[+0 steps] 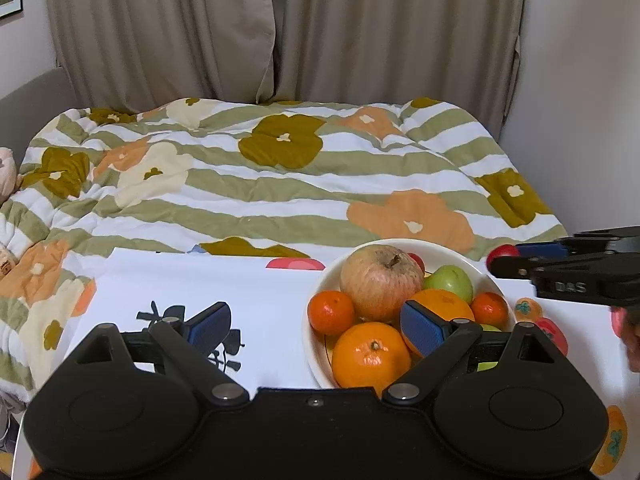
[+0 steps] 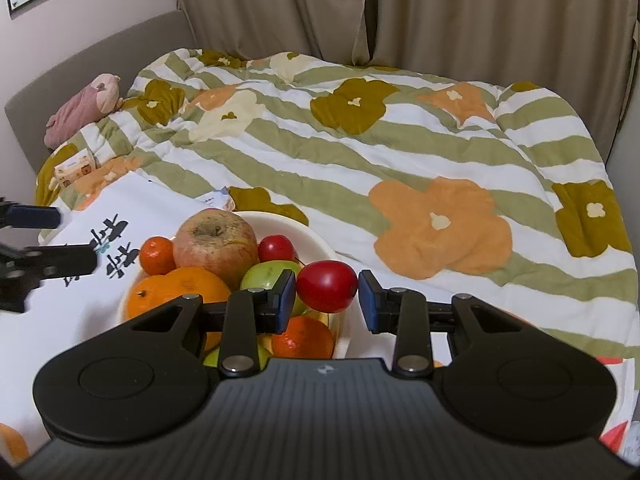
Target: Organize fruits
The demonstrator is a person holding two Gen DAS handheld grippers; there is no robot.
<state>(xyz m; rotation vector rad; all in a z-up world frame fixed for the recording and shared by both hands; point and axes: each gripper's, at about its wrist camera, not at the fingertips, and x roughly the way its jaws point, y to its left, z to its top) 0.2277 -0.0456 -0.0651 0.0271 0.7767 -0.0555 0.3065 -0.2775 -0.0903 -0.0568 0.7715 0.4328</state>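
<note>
A white bowl (image 1: 420,245) on a white printed cloth holds a big pale apple (image 1: 380,280), oranges (image 1: 370,354), small tangerines (image 1: 330,312) and a green fruit (image 1: 452,282). My left gripper (image 1: 316,322) is open and empty, low beside the bowl's left side. In the right wrist view my right gripper (image 2: 327,298) holds a small red fruit (image 2: 326,286) between its pads, above the bowl's right rim (image 2: 304,228). The left pad touches the fruit; a thin gap shows at the right pad (image 2: 368,300). The red fruit also shows in the left wrist view (image 1: 502,254).
The white cloth (image 1: 240,280) with black characters lies on a bed with a flowered striped quilt (image 1: 260,176). A pink plush toy (image 2: 86,106) and a tissue pack (image 2: 76,168) lie at the bed's left end. Curtains hang behind.
</note>
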